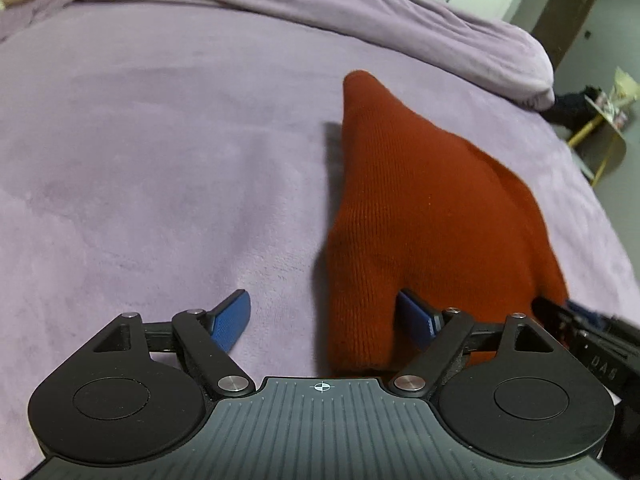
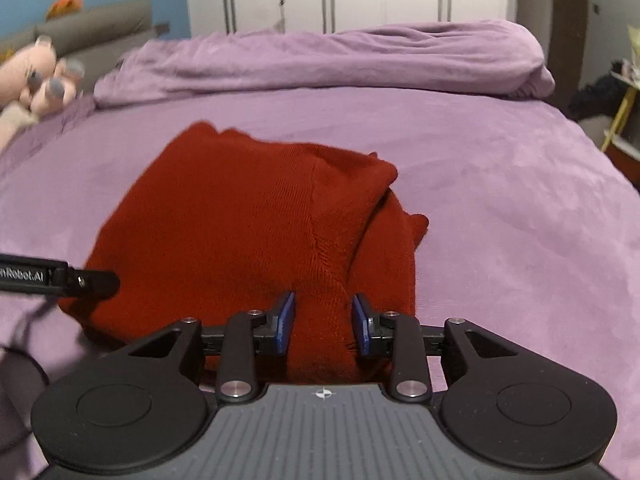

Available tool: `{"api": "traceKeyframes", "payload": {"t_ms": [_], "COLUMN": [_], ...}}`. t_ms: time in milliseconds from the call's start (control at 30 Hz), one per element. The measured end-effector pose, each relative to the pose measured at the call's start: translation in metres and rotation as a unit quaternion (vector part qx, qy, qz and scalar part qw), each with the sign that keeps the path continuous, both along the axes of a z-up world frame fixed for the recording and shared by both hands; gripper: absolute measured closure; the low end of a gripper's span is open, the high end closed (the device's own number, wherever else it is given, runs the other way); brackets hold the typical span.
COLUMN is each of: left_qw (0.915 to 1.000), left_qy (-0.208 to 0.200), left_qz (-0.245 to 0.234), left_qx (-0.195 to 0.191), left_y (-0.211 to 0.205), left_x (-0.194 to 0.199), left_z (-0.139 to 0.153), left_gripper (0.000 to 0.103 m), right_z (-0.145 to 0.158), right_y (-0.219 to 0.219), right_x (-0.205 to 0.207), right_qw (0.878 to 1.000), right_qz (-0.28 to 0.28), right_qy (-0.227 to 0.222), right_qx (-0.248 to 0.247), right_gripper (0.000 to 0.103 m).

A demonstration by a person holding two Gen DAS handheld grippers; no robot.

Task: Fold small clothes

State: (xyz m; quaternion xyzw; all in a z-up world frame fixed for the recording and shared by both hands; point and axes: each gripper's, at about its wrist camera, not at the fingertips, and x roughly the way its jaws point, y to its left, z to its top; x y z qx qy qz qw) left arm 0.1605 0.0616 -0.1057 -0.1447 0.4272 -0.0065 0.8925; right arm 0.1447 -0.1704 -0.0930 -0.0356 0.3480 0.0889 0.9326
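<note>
The red knit top (image 2: pixel 240 232) lies bunched on the purple bed (image 2: pixel 500 208), ready for folding. The left gripper (image 1: pixel 324 324) is wide open; cloth sits between its pads, unpinched. The right gripper (image 2: pixel 323 322) is partly open around a fold, maybe just touching. Its side reads "Robot.AI"; the other shows "DAS"

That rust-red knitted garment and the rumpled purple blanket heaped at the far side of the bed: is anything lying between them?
Nothing. In the right wrist view, only bare purple bedcover separates the rust-red knitted garment from the rumpled purple blanket.
</note>
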Motion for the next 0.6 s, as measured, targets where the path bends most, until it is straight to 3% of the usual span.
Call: {"api": "traceKeyframes", "payload": {"t_ms": [167, 200, 233, 300, 433, 600], "left_qw": [0.9987, 0.9982, 0.9977, 0.996, 0.9946, 0.9918], "left_qy": [0.03, 0.033, 0.034, 0.037, 0.006, -0.022], "left_qz": [-0.015, -0.014, -0.016, -0.022, -0.014, -0.009], "left_qx": [0.039, 0.047, 0.055, 0.079, 0.102, 0.125], "left_y": [-0.011, -0.013, -0.016, -0.024, -0.032, -0.039], "left_x": [-0.002, -0.008, -0.016, -0.034, -0.071, -0.092], "left_z": [0.013, 0.017, 0.02, 0.025, 0.043, 0.064], "left_gripper": [0.014, 0.013, 0.012, 0.012, 0.008, 0.006], "right_z": [0.014, 0.017, 0.02, 0.021, 0.032, 0.053], "right_y": [0.004, 0.006, 0.009, 0.014, 0.015, 0.016], "right_x": [-0.002, -0.01, -0.018, -0.039, -0.081, -0.097], "right_qw": [0.998, 0.997, 0.997, 0.994, 0.995, 0.996], "right_qz": [-0.014, -0.017, -0.019, -0.009, -0.014, -0.033], "right_qy": [0.056, 0.064, 0.071, 0.104, 0.1, 0.083], "right_qx": [-0.018, -0.026, -0.038, -0.038, -0.008, 0.003], "right_gripper": [0.06, 0.054, 0.037, 0.03, 0.007, 0.004]}}
